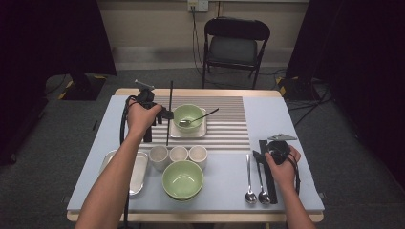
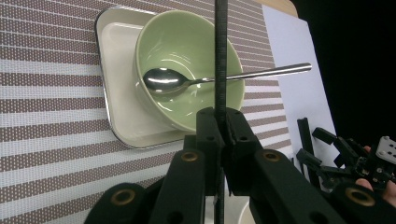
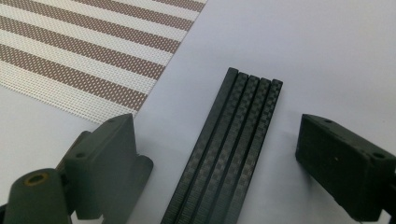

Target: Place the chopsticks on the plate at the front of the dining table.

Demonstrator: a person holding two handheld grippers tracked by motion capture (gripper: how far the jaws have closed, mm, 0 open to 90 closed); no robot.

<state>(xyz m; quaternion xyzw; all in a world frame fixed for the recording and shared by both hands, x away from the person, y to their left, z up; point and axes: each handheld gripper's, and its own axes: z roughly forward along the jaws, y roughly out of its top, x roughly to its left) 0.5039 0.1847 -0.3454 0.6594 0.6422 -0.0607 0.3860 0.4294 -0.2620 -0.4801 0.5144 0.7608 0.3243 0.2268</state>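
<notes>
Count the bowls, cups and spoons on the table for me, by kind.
Pale green ceramic bowls: 2
Small white round cups: 3
Shiny metal spoons: 3
Total: 8

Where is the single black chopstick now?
In the high view, the black chopstick is clamped in the left tool, just left of the green bowl.

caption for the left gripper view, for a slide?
Left gripper shut on a black chopstick, held over a green bowl with a spoon on a white tray.
</notes>
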